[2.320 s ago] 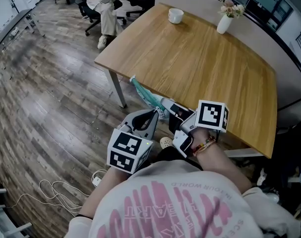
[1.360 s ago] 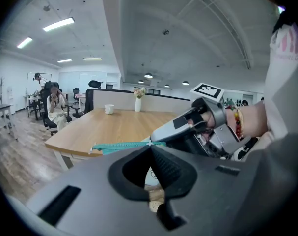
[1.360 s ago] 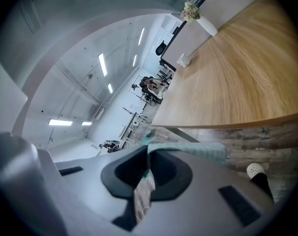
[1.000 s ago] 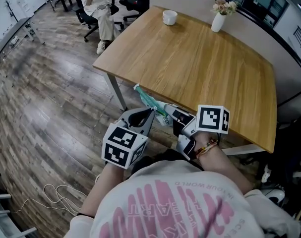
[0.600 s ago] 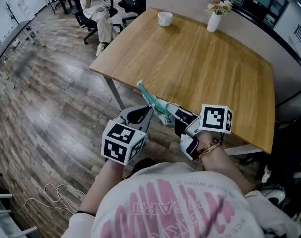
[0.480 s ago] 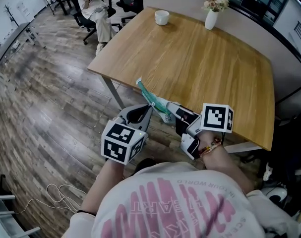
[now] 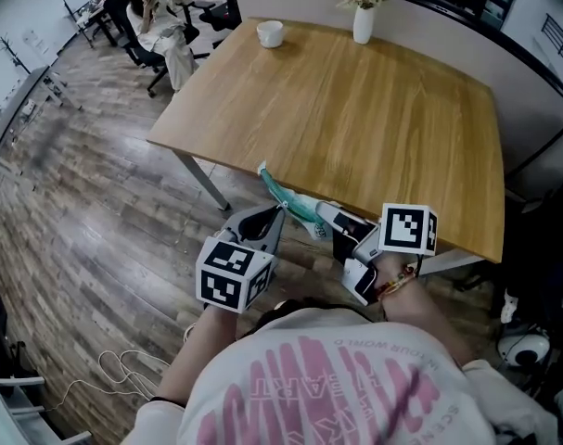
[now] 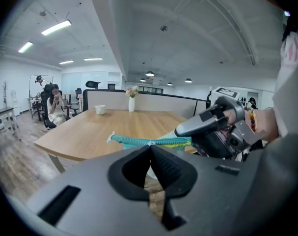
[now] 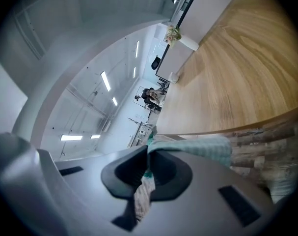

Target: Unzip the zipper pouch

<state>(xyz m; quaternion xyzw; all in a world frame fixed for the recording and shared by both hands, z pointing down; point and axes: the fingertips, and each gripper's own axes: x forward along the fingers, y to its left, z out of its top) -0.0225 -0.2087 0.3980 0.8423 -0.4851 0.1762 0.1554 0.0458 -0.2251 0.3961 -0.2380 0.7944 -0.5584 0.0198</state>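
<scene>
My left gripper point(image 7: 279, 213) pinches shut on the teal zipper pouch point(image 7: 295, 196) at its zipper line. The pouch hangs in the air just off the table's point(image 7: 374, 119) near edge, and my right gripper point(image 7: 324, 215) clamps its other end.

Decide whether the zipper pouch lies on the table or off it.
Held off it: left tool and right tool pinch the zipper pouch before the table edge.

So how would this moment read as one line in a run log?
left gripper: shut on pouch | right gripper: shut on pouch | pouch: held between both, in air by table edge
</scene>
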